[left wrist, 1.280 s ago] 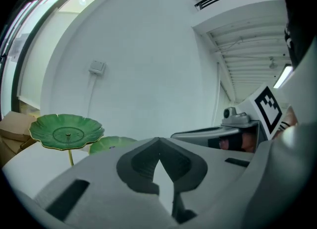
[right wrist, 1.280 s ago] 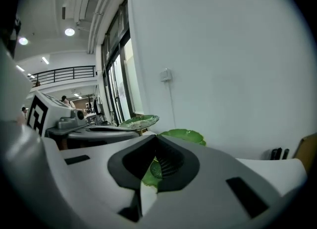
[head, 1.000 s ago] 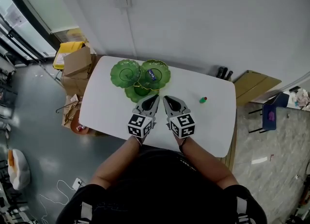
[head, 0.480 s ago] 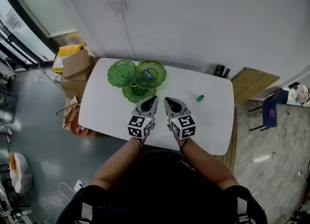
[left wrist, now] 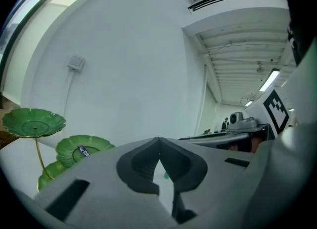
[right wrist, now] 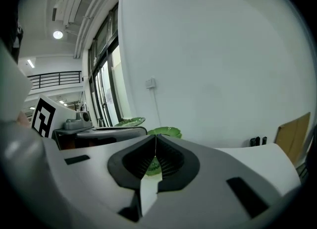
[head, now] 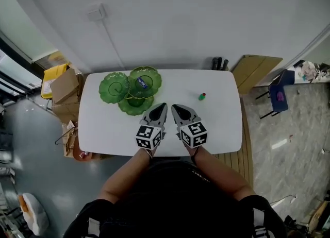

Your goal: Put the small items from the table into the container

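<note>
1. Head view: The desk (head: pixel 103 129) is a smooth white slab with rounded corners, and its far long edge runs close to a plain wall (head: pixel 206 20).
   - The container (head: pixel 114 85) is a cluster of three glossy green leaf-shaped dishes with scalloped rims, at the desk's far left.
   - A small blue packet (head: pixel 143 83) lies in the rear right dish.
   - A tiny green item (head: pixel 202 97) with a red top stands alone on bare desk to the right. It is well apart from the dishes and clear of every edge.
   - The left gripper (head: pixel 160 108) and right gripper (head: pixel 176 109) are grey with chequered marker cubes. They sit side by side just in front of the dishes, with open desk on either flank.
   - Cardboard boxes (head: pixel 64 85) crowd the floor past the desk's left end.
2. Left gripper view: The fingers (left wrist: pixel 141 163) have dark ribbed pads. They meet at the tips of the left gripper (left wrist: pixel 159 141) and hold nothing. The container (left wrist: pixel 34 122) rises on thin stems at the left, and the blue packet (left wrist: pixel 82 150) lies in a lower dish.
3. Right gripper view: The fingers (right wrist: pixel 171 161) of the right gripper (right wrist: pixel 155 138) are pressed together tip to tip and hold nothing. The container (right wrist: pixel 166 132) shows just beyond them, and bare white desk (right wrist: pixel 267 156) spreads to the right.
</note>
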Action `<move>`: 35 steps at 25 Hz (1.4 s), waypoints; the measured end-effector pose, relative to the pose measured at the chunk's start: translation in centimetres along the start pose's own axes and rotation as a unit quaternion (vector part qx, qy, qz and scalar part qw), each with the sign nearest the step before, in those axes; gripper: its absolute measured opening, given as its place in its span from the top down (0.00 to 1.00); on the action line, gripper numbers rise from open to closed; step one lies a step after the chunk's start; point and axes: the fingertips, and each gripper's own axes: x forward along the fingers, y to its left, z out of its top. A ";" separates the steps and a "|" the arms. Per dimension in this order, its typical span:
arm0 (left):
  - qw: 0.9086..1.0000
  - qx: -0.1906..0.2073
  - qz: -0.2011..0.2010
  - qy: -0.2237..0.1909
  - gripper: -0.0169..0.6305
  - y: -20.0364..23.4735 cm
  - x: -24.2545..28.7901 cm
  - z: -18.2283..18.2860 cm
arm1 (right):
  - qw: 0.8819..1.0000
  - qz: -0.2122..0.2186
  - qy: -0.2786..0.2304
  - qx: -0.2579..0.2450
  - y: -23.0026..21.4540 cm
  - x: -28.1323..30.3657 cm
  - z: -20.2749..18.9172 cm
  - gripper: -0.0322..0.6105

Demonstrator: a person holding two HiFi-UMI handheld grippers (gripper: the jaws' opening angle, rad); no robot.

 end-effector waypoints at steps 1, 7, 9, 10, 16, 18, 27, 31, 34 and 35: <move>1.000 0.003 -0.012 0.000 0.96 -0.4 0.1 0.0 | 1.000 -0.006 -0.001 0.005 -0.1 -0.2 -0.1 0.92; 0.998 -0.004 -0.055 0.012 0.96 -1.0 -0.1 -0.4 | 0.999 -0.041 -0.005 0.022 0.7 -0.8 -0.6 0.92; 0.997 -0.004 -0.072 0.015 0.96 -1.3 -0.4 -0.4 | 0.998 -0.053 -0.010 0.029 1.0 -1.1 -0.6 0.92; 0.997 -0.004 -0.081 0.018 0.96 -1.6 -0.5 -0.6 | 0.998 -0.061 -0.011 0.032 1.1 -1.3 -0.8 0.92; 0.993 -0.001 -0.118 0.029 0.96 -2.6 -1.4 -2.1 | 0.994 -0.099 -0.020 0.046 2.1 -2.8 -2.1 0.92; 0.991 0.005 -0.133 0.030 0.96 -3.3 -1.5 -2.3 | 0.992 -0.114 -0.023 0.049 2.1 -3.5 -2.5 0.92; 0.985 0.016 -0.170 0.030 0.96 -5.8 -0.7 -1.6 | 0.986 -0.153 -0.039 0.052 0.9 -6.0 -2.0 0.92; 0.984 0.026 -0.174 0.027 0.96 -7.2 0.4 -1.2 | 0.986 -0.154 -0.044 0.052 -0.4 -6.9 -1.7 0.92; 0.986 0.017 -0.163 0.026 0.96 -7.9 1.5 -1.1 | 0.987 -0.147 -0.044 0.049 -1.8 -7.6 -1.5 0.92; 0.987 0.014 -0.157 0.025 0.96 -8.1 1.9 -1.0 | 0.988 -0.143 -0.042 0.048 -2.4 -7.8 -1.4 0.92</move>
